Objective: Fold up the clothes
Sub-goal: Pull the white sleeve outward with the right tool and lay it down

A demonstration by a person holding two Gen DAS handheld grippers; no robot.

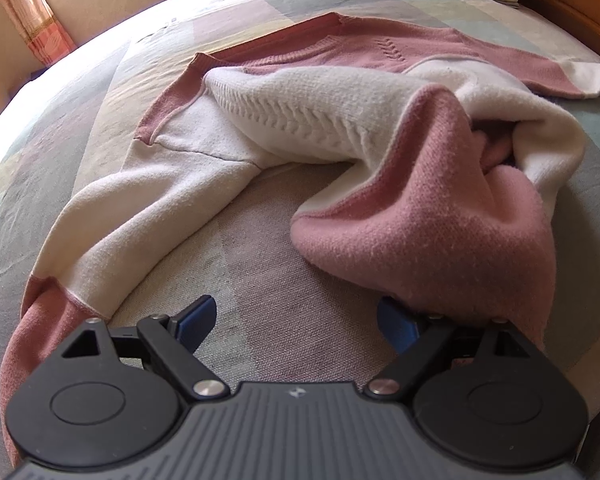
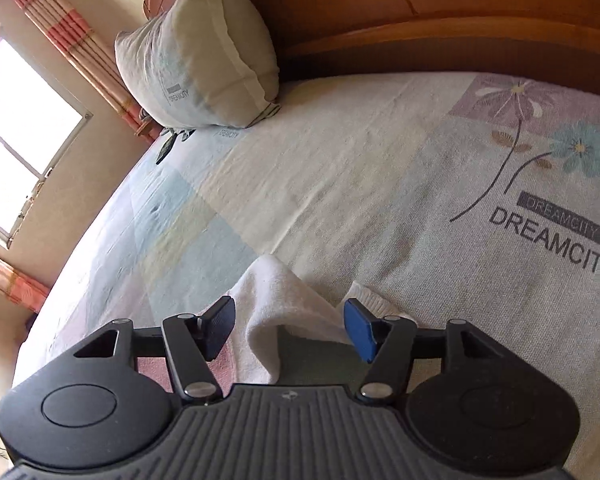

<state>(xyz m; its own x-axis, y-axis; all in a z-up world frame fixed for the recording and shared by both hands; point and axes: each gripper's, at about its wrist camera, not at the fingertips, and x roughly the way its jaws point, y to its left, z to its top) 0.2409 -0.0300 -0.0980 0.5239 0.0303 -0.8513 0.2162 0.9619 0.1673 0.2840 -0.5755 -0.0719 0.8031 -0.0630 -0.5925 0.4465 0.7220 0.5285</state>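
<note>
Pink-and-cream sweater (image 1: 340, 120) sprawled on the bed (image 1: 260, 280), right ahead of the left hand-held gripper (image 1: 296, 326). Jaws spread wide there, nothing pinched, just bare bedspread showing in the gap. Bunched pink hem (image 1: 420, 248) sitting just past the right-side finger (image 1: 396, 324), draped over it a bit, looks like touching but not clamped. Cream sleeve with a pink cuff (image 1: 40, 312) curling around beyond and beside the left-side finger, running down past the gripper body on that side. Neckline and shoulders further ahead, well away from the jaws, other sleeve stretched off to the far right.

Over on the right hand-held gripper (image 2: 290, 328): jaws parted too, not pressed together. Cream fold of the sweater (image 2: 276, 304) humped up right between the fingers, closer to the right-side blue pad (image 2: 360, 328), but can't say for sure whether cloth actually touches that pad. Not gripped in any case, clear gap on the left side. Bit of pink knit peeking out below the left-side finger, close under the gripper body.

Further out ahead of that gripper: flat bedspread with a flower print and "DREAMCITY" lettering (image 2: 552, 236) off to the right, pillow (image 2: 200, 48) up ahead-left leaning against the wooden headboard (image 2: 440, 28), window (image 2: 24, 128) and striped curtain on the far left.
</note>
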